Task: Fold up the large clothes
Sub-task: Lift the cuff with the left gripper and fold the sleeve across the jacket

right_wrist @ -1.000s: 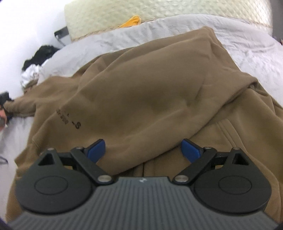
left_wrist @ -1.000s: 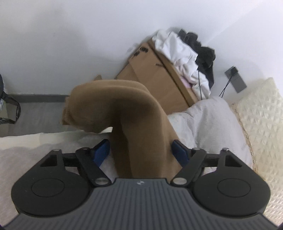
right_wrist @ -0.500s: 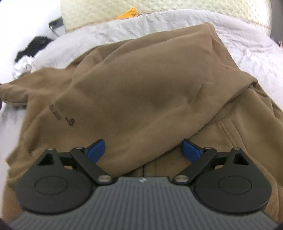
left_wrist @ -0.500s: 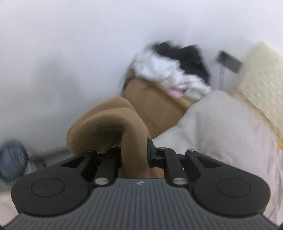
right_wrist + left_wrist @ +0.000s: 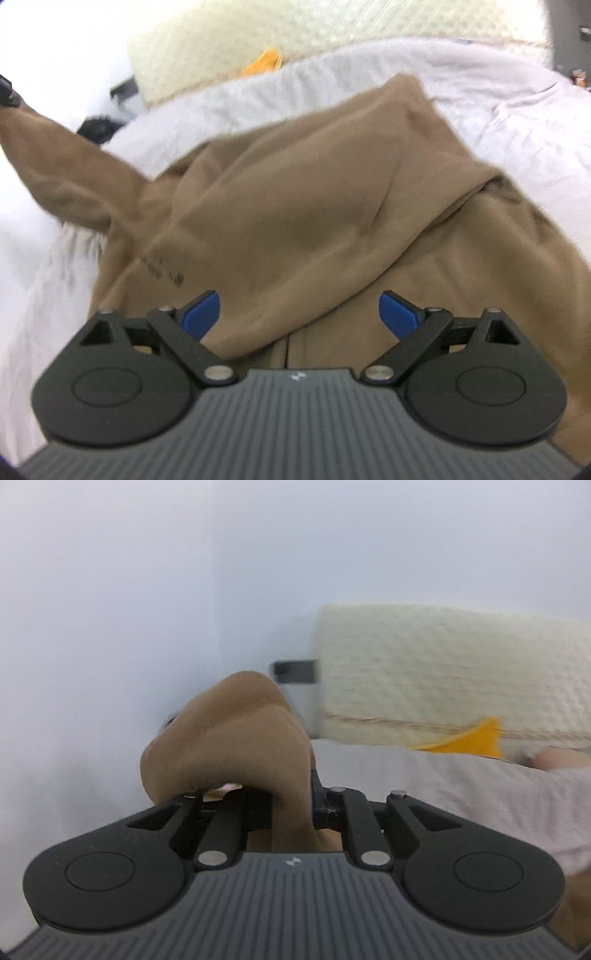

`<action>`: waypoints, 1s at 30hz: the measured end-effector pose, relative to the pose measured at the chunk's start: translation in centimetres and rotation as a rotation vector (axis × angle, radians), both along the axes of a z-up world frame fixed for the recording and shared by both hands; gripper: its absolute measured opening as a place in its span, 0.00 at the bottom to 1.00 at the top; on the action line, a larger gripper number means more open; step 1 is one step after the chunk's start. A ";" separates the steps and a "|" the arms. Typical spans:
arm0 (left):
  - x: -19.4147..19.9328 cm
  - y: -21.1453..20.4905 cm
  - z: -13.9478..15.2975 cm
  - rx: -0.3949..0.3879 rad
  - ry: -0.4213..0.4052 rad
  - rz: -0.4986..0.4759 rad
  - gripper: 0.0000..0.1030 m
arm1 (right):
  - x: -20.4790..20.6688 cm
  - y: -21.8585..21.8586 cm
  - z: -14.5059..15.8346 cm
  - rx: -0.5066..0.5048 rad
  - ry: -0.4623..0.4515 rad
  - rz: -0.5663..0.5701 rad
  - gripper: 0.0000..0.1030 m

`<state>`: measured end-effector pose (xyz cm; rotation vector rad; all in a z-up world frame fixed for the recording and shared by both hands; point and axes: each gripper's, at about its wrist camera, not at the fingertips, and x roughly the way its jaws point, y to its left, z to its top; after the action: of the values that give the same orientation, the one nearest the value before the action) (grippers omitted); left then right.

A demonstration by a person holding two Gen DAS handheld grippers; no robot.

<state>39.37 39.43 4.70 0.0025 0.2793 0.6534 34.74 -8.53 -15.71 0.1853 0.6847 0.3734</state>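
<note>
Your left gripper (image 5: 291, 805) has its fingers closed tight on a bunched fold of the large tan fleece sweatshirt (image 5: 303, 221); that fold is the end of a sleeve (image 5: 229, 738), humped up and over just ahead of the fingers. In the right wrist view the sleeve (image 5: 62, 158) runs as a taut band from the garment's body up to the far left edge, where a dark shape is probably your left gripper, though blur leaves that unsure.

Your right gripper (image 5: 299, 314) has its blue-padded fingers (image 5: 201, 312) spread wide and gripping nothing. It hangs just above the sweatshirt, whose body lies directly ahead of and beneath those fingers on the pale grey bed cover (image 5: 369, 62). A folded flap lies across the body, its lower edge passing between the open fingers.

The relation to mind is the sleeve's long axis: it stretches from the body out to the left of the right fingers, so the fold needs the left hand to carry that end back over the body. The left hand holds the piece; the right is nearer the body.

Your left gripper points nearly level toward the cream quilted headboard (image 5: 443, 672); your right tilts down at the cloth.
</note>
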 end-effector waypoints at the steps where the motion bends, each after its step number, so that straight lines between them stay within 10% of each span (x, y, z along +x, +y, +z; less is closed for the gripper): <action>1: -0.1 -1.6 0.4 0.012 -0.001 -0.025 0.14 | -0.2 -0.4 0.4 0.010 -0.011 -0.009 0.92; 13: -0.4 -22.0 -0.1 0.082 0.059 -0.314 0.14 | -2.0 -8.0 2.4 0.154 -0.055 -0.068 0.92; 30: 4.1 -44.6 -19.8 -0.035 0.279 -0.596 0.15 | -1.5 -19.8 1.7 0.287 -0.073 -0.258 0.92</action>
<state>43.50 -5.18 -15.11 0.1391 0.5330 0.0526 33.27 -28.32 -14.01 0.5243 0.5250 0.2278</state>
